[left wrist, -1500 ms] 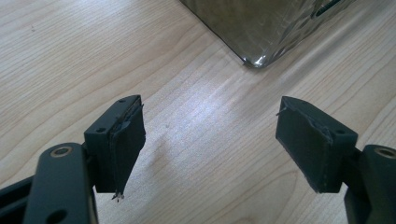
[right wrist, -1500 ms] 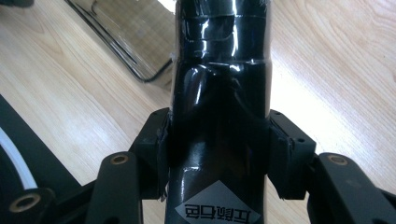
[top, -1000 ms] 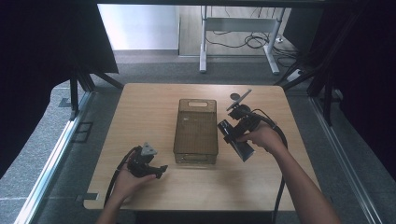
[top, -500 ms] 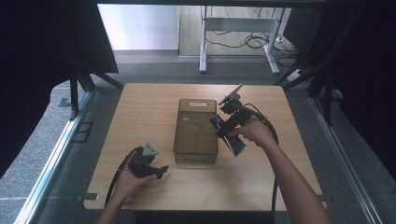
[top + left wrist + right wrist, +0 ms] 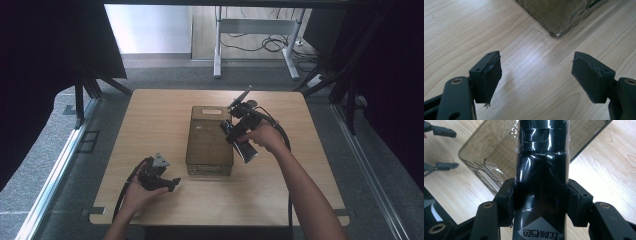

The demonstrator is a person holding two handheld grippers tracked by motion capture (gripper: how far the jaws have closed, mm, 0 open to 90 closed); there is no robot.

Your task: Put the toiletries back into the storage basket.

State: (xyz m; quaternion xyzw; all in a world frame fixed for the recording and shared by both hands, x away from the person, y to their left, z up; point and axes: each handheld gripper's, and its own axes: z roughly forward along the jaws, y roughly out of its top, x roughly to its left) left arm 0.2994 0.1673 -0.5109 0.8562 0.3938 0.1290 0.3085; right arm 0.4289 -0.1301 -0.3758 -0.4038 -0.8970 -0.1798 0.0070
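A smoky see-through plastic bin (image 5: pixel 209 150) lies lengthwise at the middle of the wooden table (image 5: pixel 150 120). My right gripper (image 5: pixel 234 131) is shut on a glossy black bottle (image 5: pixel 246 150), which it holds at an angle over the bin's right rim. In the right gripper view both pads press the sides of the black bottle (image 5: pixel 541 170), with the bin (image 5: pixel 486 152) open below it. My left gripper (image 5: pixel 171 183) rests at the table's front left, open. In the left gripper view its jaws (image 5: pixel 536 75) stand wide apart over bare wood, and a corner of the bin (image 5: pixel 559 17) lies ahead.
A metal table frame (image 5: pixel 252 30) and cables stand on the floor beyond the far edge. Dark curtains hang on both sides. A rail (image 5: pixel 55 165) runs along the floor at the left.
My right gripper has carried the black bottle leftwards, from beside the bin to over its right rim. The left gripper has stayed put.
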